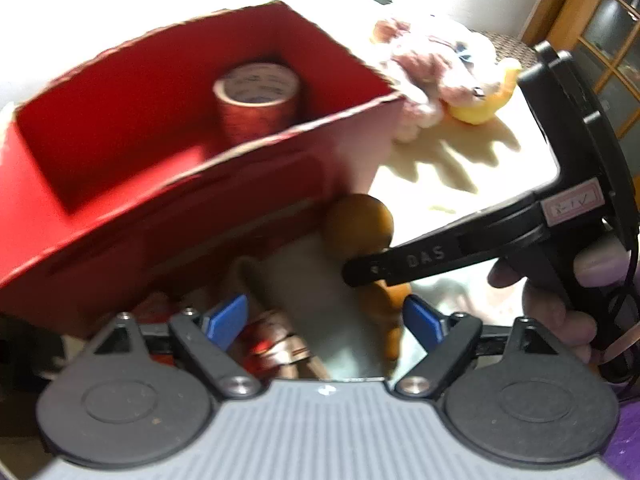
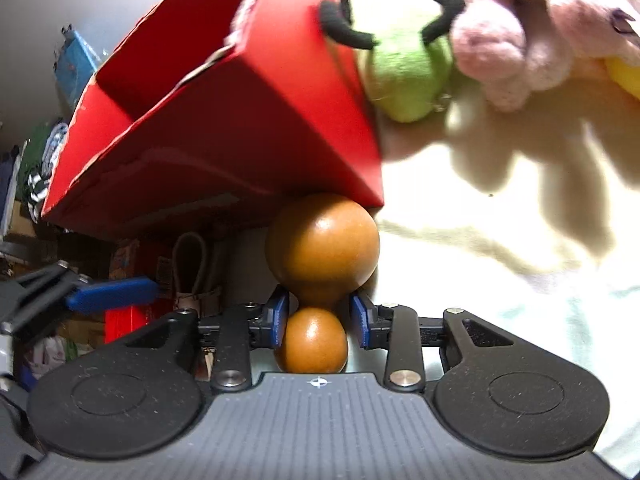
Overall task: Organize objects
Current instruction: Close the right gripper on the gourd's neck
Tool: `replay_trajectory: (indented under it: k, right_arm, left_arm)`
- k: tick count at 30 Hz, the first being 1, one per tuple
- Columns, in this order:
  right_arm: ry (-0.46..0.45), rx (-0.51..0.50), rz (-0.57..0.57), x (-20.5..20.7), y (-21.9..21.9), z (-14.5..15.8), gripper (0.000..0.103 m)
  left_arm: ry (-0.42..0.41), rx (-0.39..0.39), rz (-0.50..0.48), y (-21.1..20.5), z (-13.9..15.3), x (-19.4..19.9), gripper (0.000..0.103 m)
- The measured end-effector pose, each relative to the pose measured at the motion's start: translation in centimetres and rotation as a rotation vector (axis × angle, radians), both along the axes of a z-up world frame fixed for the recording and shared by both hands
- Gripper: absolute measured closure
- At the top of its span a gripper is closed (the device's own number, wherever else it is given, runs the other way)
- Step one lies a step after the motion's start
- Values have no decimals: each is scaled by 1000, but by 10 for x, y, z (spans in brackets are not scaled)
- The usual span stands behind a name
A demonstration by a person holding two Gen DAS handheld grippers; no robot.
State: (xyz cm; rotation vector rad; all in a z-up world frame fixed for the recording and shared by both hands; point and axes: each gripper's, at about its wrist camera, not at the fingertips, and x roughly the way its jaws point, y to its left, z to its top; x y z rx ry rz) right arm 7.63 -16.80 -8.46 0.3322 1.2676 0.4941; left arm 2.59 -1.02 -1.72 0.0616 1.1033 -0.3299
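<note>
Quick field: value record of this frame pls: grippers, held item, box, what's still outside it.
right gripper: closed on wooden gourd-shaped piece at its narrow waist
left gripper: open, nothing between the fingers
red box: open top, tape roll inside
outside box: pink plush, green plush, yellow toy
table: pale, sunlit

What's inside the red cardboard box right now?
In the left wrist view the red cardboard box holds one roll of brown packing tape, standing on end near the far wall. The near wall hides the floor in front of it, so anything lying there cannot be seen.
</note>
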Motion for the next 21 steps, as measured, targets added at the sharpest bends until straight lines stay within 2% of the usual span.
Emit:
replay_trajectory:
  k: [4,11,21]
  right_arm:
    - [40,49,-19,6,-13,-4,67]
    - [85,110,-16,15,-26,-10,67]
    - [82,108,28,21,-27,-10,66]
  left_arm:
    - [53,-36,-22,-14,-13,9,29]
    - [103,-87,-15,-31,-30,22,30]
    - [173,-51,90,-39,-51,39,33]
